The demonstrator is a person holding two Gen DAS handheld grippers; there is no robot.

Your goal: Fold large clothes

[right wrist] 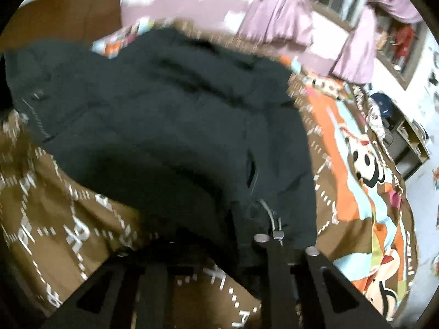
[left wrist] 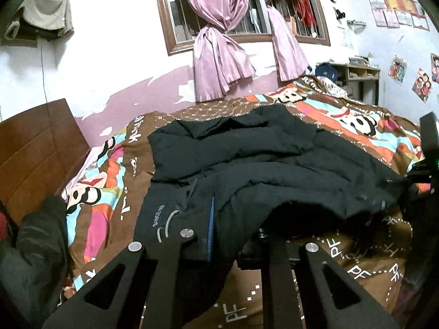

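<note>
Our left gripper's [left wrist: 219, 249] fingers pinch the bulky black padded jacket's [left wrist: 260, 164] near hem, lifted off the patterned brown bedspread [left wrist: 356, 263]; our right gripper [right wrist: 216, 252] pinches its drawcord corner.

- Wall [left wrist: 115, 63]: white above, pink below, paint patchy.
- Barred window [left wrist: 247, 13] with knotted pink curtains [left wrist: 219, 54].
- Wooden headboard [left wrist: 38, 148]; possibly a shelf unit [left wrist: 362, 76] in the corner.

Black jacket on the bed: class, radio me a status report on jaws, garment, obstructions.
Both jaws shut on black jacket hem, left corner lifted. Jacket rumpled on patterned bedspread, not yet folded. Nothing in the way.
</note>
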